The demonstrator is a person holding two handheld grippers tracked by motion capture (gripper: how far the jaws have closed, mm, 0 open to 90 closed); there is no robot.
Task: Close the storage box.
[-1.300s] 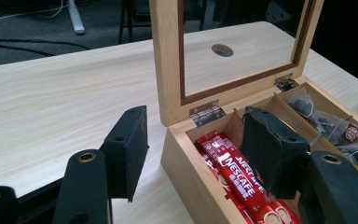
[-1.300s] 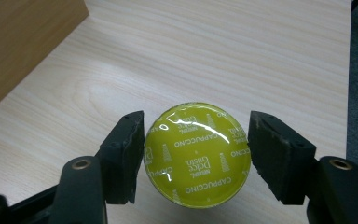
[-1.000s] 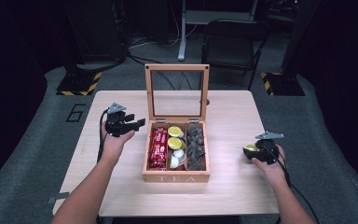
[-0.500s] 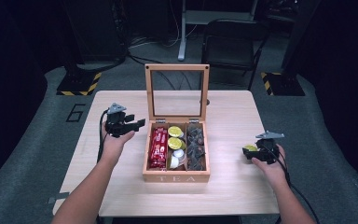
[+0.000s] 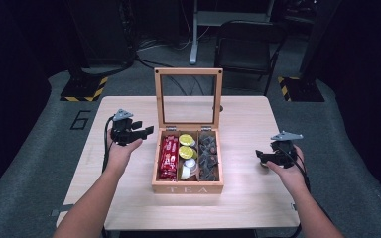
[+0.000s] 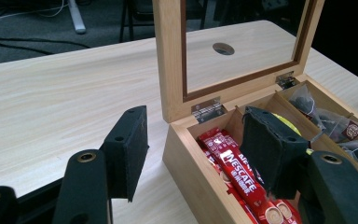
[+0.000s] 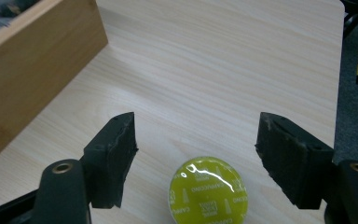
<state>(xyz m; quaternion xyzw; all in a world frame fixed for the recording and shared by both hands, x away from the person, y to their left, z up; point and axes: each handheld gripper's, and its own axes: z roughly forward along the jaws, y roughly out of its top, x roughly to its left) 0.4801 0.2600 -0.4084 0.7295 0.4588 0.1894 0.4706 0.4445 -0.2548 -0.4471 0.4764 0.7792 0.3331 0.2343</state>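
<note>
– Since a second ago the right gripper (image 5: 264, 157) has let go of the yellow capsule (image 7: 208, 191): its jaws have just been opening, and the capsule now sits on the table (image 5: 129, 106) between them, clear of both pads

– Where is that on the table?

– Right of the wooden box (image 5: 187, 187), near the table's right edge. In the high view the capsule is just a speck under the gripper; the right gripper view shows its foil lid flat up, the jaws standing apart on either side

– Any writing on it?

– Small print on the foil; one word looks like "CAPPUCCINO", the rest is too fine to read. The box front says "TEA" in the high view

– And the left gripper (image 5: 146, 130)?

– It hangs over the table just left of the box, jaws apart with nothing in them; it has kept its place. The left gripper view gives what the high one blurs: the red sachets (image 6: 237, 172) in the near compartment read "NESCAFE", and tea bags (image 6: 328, 122) lie in the far one

– The lid?

– The glass lid (image 5: 188, 72) stands upright on its hinges. From above, more yellow capsules (image 5: 185, 146) sit in the middle compartment
</note>
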